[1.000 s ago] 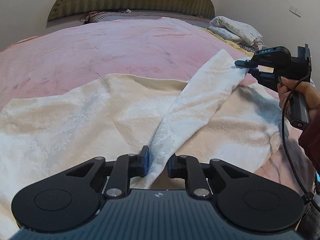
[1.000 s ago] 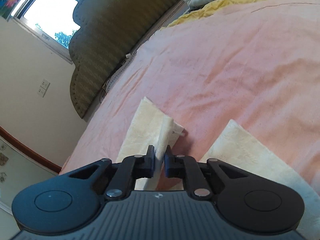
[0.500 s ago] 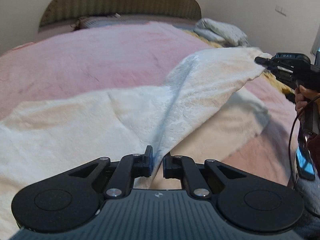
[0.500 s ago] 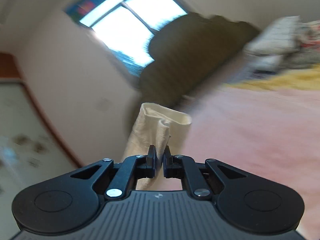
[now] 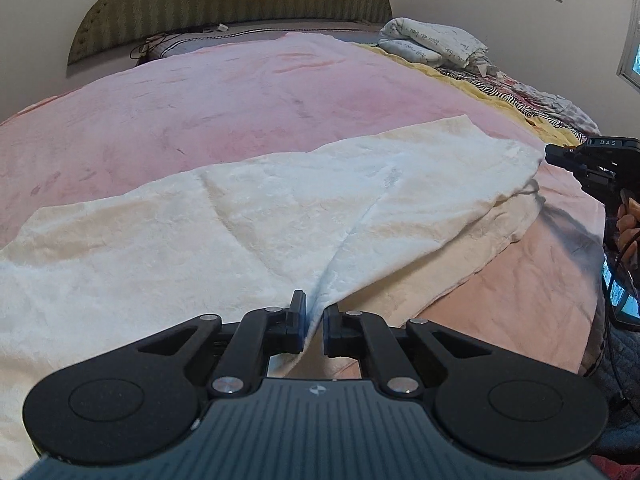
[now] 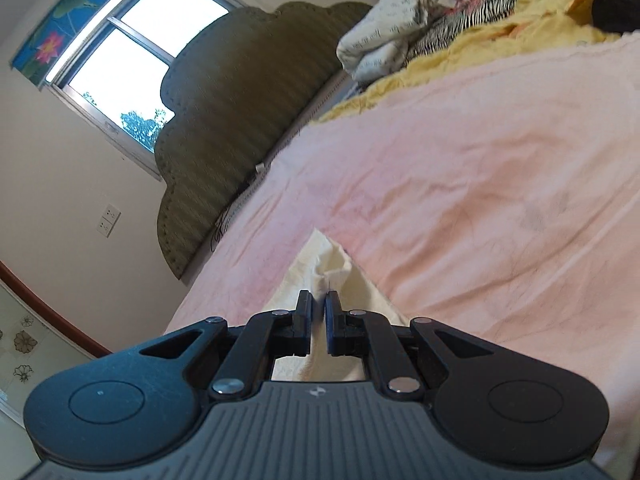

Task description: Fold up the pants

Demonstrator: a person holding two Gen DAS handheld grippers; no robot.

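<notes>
Cream fleece pants (image 5: pixel 248 216) lie across the pink bed. One leg is folded over onto the other, with the lower leg's edge (image 5: pixel 492 236) showing beneath. My left gripper (image 5: pixel 314 320) is shut on the near edge of the upper leg at its crotch end. My right gripper (image 5: pixel 546 156) is at the right, shut on that leg's cuff. In the right wrist view the right gripper (image 6: pixel 318 312) pinches the bunched cream cuff (image 6: pixel 332 268) just above the bed.
The pink blanket (image 5: pixel 240 96) covers the bed. A green headboard (image 5: pixel 232 4) stands at the back. Folded bedding and a yellow blanket (image 5: pixel 432 44) lie at the far right. The person's hand (image 5: pixel 628 220) holds the right gripper. A window (image 6: pixel 120 64) is in the wall.
Both grippers carried the upper leg over onto the lower leg and down. The leg was lifted and taut; it now lies nearly flat across the other leg.
</notes>
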